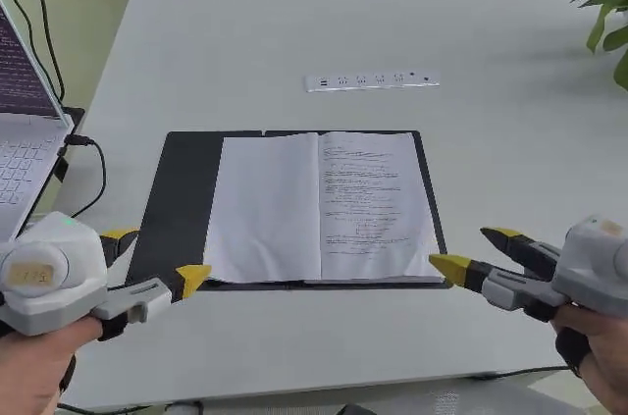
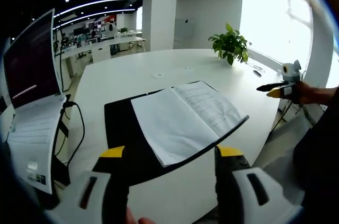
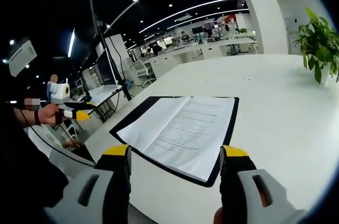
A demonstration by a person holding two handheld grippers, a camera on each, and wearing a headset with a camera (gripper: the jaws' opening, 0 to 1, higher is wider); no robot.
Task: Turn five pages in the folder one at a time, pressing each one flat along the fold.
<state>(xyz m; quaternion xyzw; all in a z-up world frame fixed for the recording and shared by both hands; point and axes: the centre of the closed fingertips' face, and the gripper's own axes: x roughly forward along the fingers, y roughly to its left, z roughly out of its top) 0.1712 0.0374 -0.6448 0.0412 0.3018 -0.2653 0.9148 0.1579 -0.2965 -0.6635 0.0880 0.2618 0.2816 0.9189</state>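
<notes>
A black folder [image 1: 184,209] is seen lying open and flat on the white table [image 1: 294,23], in the lower middle of the head view, with one long edge turned toward the person. At the folder's left a strip of bare black cover is exposed. Next to it a blank white left page [image 1: 265,209] is laid, and to the right of the fold a right page [image 1: 375,201] covered in printed lines (too small to be read) is spread out almost to the cover's right border. In the lower left of the head view the left gripper [image 1: 157,256] is held off the near left corner of the folder, its yellow-tipped jaws spread wide apart. Nothing is gripped between them and nothing is touched, and in the left gripper view the folder's near edge is framed in the gap between the two jaws. In the lower right of the head view the right gripper [image 1: 476,251] is held just beside the near right corner of the folder, its jaws likewise parted widely and left empty; whether the nearer tip touches the cover cannot be told. A laptop [image 1: 20,140] is placed at the far left edge of the frame, a white power strip [image 1: 371,80] is set beyond the folder, and a plant [image 1: 608,3] is seen at the upper right.
</notes>
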